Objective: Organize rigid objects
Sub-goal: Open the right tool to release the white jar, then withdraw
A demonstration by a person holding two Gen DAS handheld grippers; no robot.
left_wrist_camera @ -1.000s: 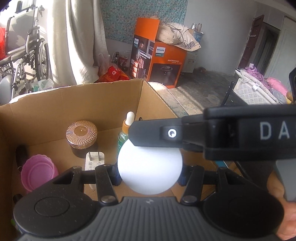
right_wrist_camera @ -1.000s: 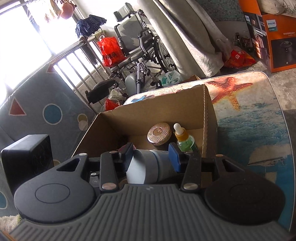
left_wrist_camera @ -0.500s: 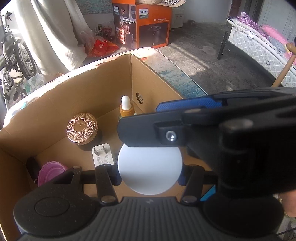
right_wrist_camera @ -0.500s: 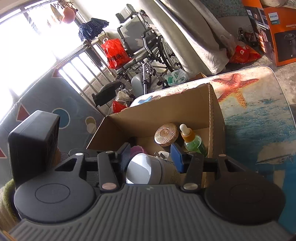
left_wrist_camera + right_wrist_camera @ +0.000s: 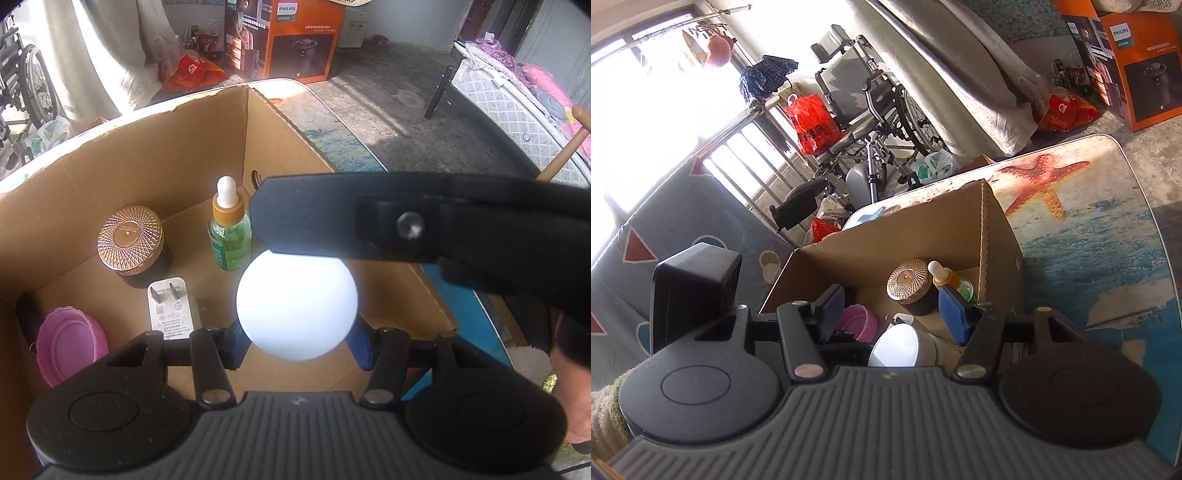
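White cup (image 5: 297, 306) pinched between left gripper (image 5: 295, 341) pads above cardboard box (image 5: 110, 155), right gripper (image 5: 892, 314) jaws opening and clear of the cup, box holding dropper bottle (image 5: 229, 236), copper-lidded jar (image 5: 130, 240), charger (image 5: 170, 309), pink lid (image 5: 70, 347), orange carton (image 5: 295, 37) marked PHILIPS behind.

The big orange box (image 5: 291, 37) on the floor says "PHILIPS" in white letters near its top. The white charger plug (image 5: 170, 310) in the cardboard box has tiny print, too small to read.
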